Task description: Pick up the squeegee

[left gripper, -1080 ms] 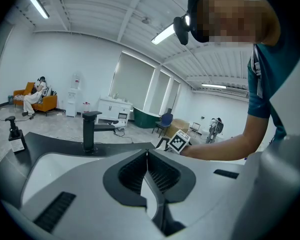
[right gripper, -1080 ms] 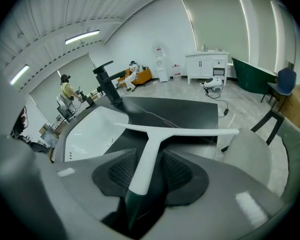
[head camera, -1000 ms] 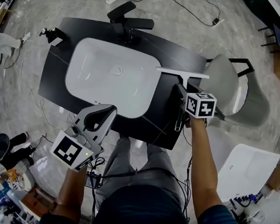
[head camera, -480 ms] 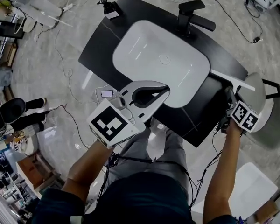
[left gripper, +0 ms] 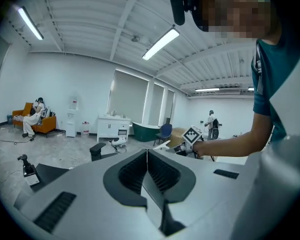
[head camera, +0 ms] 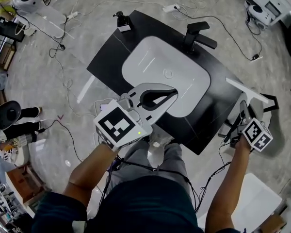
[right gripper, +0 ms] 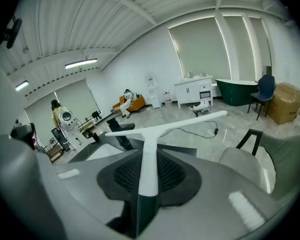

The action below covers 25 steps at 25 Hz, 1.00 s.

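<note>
Right gripper [head camera: 241, 111]: jaws clamped on the squeegee [right gripper: 149, 154], pads pressing its handle from both sides. The squeegee is T-shaped, with a white handle going dark green at the gripped end and a long thin white blade bar across the top. I see it raised off the black counter [head camera: 211, 118], at its right end, beside the white basin [head camera: 184, 76]. Left gripper [left gripper: 147, 159]: jaws closed together, nothing between.

The squeegee [head camera: 246, 90] handle's end was hidden inside the right gripper [head camera: 241, 111]; the sink [head camera: 165, 64] was partly covered by the left gripper [head camera: 170, 93].
</note>
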### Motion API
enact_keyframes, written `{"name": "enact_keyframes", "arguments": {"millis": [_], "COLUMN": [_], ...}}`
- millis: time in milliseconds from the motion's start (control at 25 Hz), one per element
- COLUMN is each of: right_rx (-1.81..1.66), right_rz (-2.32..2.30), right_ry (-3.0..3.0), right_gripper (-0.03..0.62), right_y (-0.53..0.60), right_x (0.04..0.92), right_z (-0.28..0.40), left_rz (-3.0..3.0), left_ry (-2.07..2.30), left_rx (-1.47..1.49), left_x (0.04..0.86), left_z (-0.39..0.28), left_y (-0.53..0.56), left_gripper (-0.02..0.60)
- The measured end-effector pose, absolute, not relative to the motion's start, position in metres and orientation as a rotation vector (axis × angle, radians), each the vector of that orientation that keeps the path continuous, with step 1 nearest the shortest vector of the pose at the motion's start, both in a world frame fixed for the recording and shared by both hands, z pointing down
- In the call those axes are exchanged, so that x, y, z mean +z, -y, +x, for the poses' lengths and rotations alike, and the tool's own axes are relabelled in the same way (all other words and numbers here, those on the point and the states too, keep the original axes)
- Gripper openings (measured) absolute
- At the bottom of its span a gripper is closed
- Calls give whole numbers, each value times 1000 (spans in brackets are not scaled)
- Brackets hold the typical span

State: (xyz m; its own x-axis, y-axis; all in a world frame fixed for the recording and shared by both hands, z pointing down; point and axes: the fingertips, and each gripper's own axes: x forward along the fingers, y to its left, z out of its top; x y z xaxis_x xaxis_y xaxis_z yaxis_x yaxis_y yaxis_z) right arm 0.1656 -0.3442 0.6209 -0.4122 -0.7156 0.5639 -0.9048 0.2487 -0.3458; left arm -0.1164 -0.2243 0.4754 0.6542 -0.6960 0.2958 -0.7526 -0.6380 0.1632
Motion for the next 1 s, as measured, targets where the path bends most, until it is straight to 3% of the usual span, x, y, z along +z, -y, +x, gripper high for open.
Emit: {"name": "enact_keyframes", "arguments": {"millis": [1000], "right_rx": [501], "right_rz": [1633], "right_ry": [2639], "right_gripper": [92], "right_y": [265], "right_x": [337], "right_z": [155], "left_rz": [2864], "left_ry": [1098], "left_rx": [240], "left_x": [342], "left_z": [-117], "left_y": [200], "left_gripper": [6]}}
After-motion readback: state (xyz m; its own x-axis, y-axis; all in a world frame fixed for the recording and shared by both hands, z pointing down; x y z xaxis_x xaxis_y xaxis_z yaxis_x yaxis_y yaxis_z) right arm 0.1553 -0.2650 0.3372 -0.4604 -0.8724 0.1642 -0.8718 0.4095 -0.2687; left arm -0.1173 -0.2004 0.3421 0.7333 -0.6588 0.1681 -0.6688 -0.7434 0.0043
